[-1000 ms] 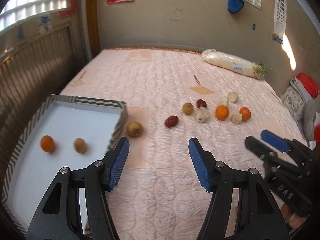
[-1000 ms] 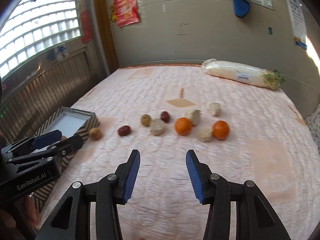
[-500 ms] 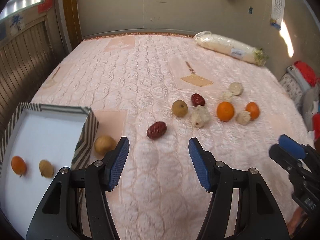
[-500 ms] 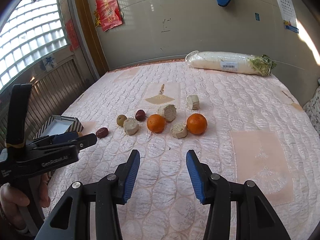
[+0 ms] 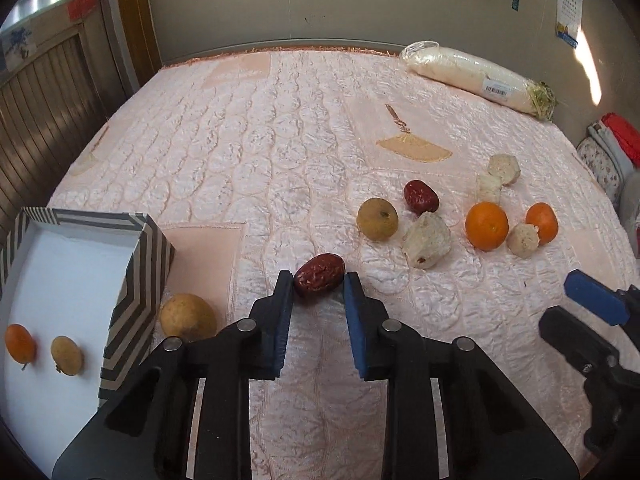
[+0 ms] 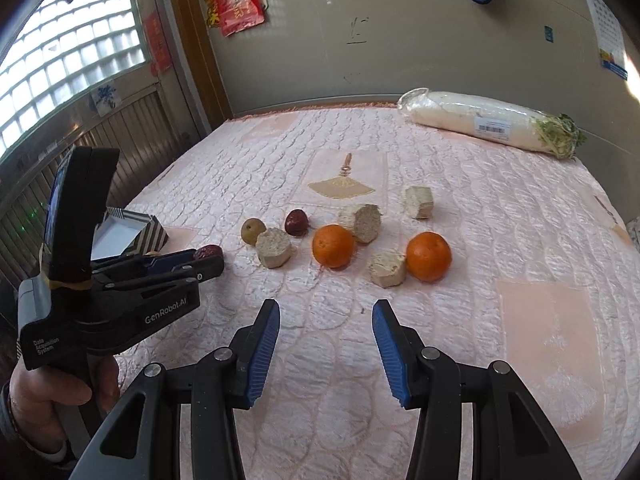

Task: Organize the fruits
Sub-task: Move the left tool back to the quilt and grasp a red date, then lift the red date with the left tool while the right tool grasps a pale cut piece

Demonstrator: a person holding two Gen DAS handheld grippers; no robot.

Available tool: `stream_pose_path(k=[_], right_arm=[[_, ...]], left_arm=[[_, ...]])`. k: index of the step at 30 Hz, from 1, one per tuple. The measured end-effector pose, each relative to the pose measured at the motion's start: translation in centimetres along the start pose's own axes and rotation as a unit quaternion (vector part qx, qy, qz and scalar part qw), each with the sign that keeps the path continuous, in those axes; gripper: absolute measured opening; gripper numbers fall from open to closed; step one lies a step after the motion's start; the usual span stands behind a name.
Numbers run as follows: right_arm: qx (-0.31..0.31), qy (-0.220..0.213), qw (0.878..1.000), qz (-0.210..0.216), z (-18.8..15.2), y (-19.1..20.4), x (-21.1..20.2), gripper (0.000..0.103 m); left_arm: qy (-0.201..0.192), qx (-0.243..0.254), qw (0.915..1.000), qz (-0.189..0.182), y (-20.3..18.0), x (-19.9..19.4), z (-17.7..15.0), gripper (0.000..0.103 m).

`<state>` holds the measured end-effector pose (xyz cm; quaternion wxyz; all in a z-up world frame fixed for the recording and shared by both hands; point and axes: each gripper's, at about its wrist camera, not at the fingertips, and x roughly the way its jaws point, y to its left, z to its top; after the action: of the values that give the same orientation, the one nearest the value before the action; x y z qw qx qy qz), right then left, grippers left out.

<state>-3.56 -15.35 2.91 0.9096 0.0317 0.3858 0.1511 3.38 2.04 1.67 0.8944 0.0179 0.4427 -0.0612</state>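
Now, left wrist view:
Left gripper: blue-padded jaws narrowed around a wrinkled dark-red jujube; both tips sit against its sides, on the pink quilted bedspread.
Left of jaws: a tan round pear-like fruit just outside the striped cardboard box; inside the box, a small orange and a small tan fruit.
Ahead and right of jaws: a second tan fruit, a second red jujube, a large orange, pale root chunks.

Right wrist view:
Right gripper: jaws spread wide, holding nothing, above bare quilt.
Ahead of jaws: two oranges, the nearer slightly left, with the beige chunks around them.
Far left of jaws: the left gripper, the jujube at its tips.
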Motion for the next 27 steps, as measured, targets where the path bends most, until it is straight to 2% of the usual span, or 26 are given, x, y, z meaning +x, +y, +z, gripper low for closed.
stream_pose_path(k=[11,17,21,23,27], right_arm=[[-0.026,0.033,0.999,0.032,1.9,2.8,4.4,0.046],[-0.031,0.046,0.998,0.018,3.1,3.6,7.4,0.047],[-0.029,0.042,0.998,0.029,4.1,3.9,8.5,0.046],[-0.033,0.049,0.998,0.015,4.2,4.2,8.9,0.029],[-0.039,0.047,0.998,0.011,3.7,4.5,8.4,0.027]], left_arm=[[-0.025,-0.014,0.9995,0.011,0.5,-3.7,-0.9,0.025],[-0.025,-0.018,0.9995,0.012,1.1,-4.6,-1.4,0.025],[-0.021,-0.017,0.9996,0.009,1.2,-4.7,-1.9,0.025],[-0.020,-0.019,0.9996,0.007,1.3,-4.9,-2.0,0.025],[-0.023,-0.021,0.9995,0.007,1.5,-5.3,-2.3,0.025]])
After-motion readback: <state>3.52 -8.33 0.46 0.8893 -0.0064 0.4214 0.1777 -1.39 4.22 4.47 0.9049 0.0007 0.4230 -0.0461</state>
